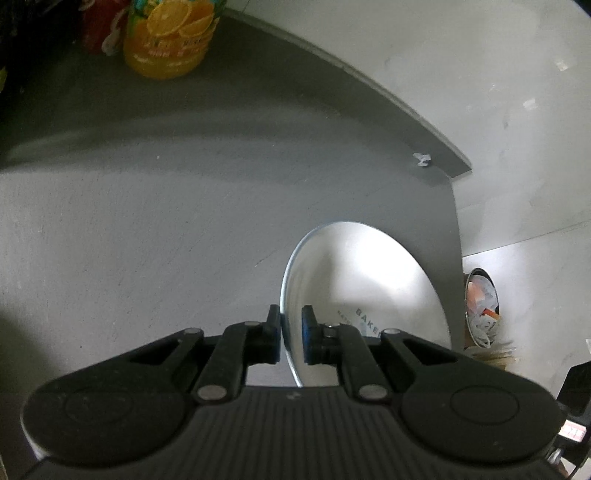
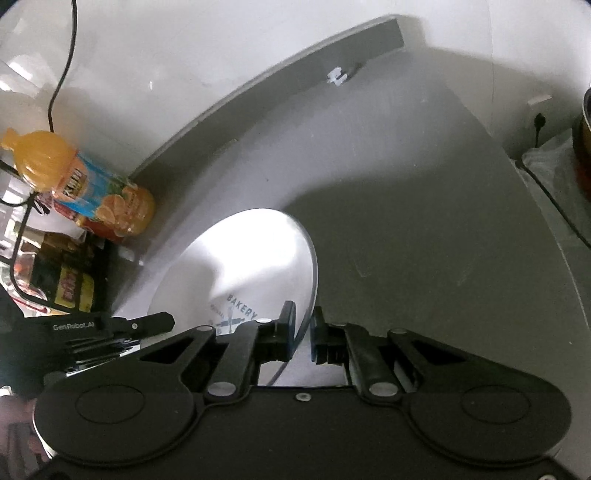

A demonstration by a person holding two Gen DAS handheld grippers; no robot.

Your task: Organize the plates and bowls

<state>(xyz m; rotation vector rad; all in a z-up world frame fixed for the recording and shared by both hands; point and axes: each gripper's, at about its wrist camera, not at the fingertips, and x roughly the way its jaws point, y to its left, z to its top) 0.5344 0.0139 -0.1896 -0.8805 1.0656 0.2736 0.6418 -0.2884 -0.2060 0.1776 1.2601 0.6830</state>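
Observation:
A white plate with a thin blue rim and "BAKERY" printed on its face is held over the grey table. My left gripper is shut on the plate's left rim. In the right wrist view the same plate lies left of centre, and my right gripper is shut on its right rim. The left gripper's black body reaches the plate from the far left. The near part of the plate is hidden behind the gripper bodies.
An orange juice bottle stands at the table's back edge beside a red packet. Dark boxes sit below it. A bin with rubbish stands on the floor past the table's right edge. A black cable hangs on the wall.

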